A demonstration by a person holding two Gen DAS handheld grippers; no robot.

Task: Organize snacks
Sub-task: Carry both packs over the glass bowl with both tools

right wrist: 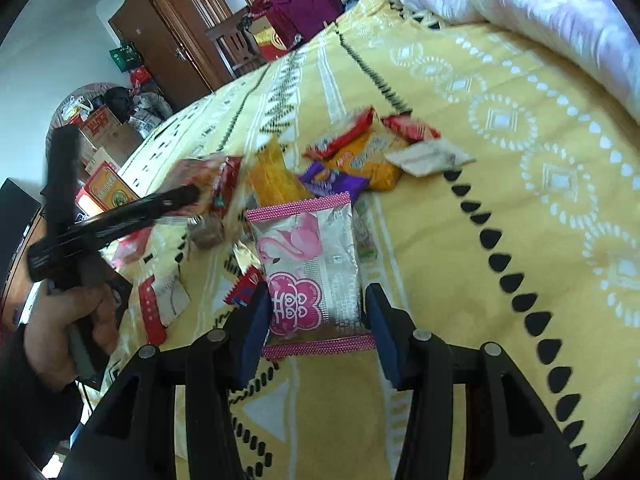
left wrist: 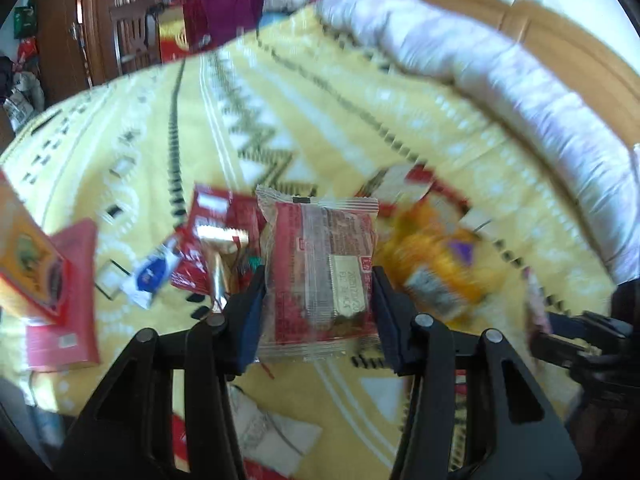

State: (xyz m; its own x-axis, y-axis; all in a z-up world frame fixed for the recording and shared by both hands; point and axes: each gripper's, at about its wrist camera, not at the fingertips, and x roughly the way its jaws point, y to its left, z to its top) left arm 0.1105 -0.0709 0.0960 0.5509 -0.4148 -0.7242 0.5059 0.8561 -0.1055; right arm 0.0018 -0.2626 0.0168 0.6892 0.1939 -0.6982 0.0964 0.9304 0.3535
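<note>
Left claw (left wrist: 318,296) clamping red snack packet (left wrist: 318,276), right claw (right wrist: 316,316) pinching pink packet (right wrist: 310,268)

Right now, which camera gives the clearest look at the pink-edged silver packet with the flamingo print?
The right wrist view: the pink-edged silver flamingo packet sits sharp and centred in the right claw, print facing the lens. In the left wrist view only a blurred pink-and-white sliver shows near the right edge, probably the same packet.

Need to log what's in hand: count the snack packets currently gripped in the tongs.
2. A red packet sits between the left tongs; a pink-and-silver flamingo packet sits between the right tongs. The remaining snacks lie loose on the yellow bedspread.
</note>
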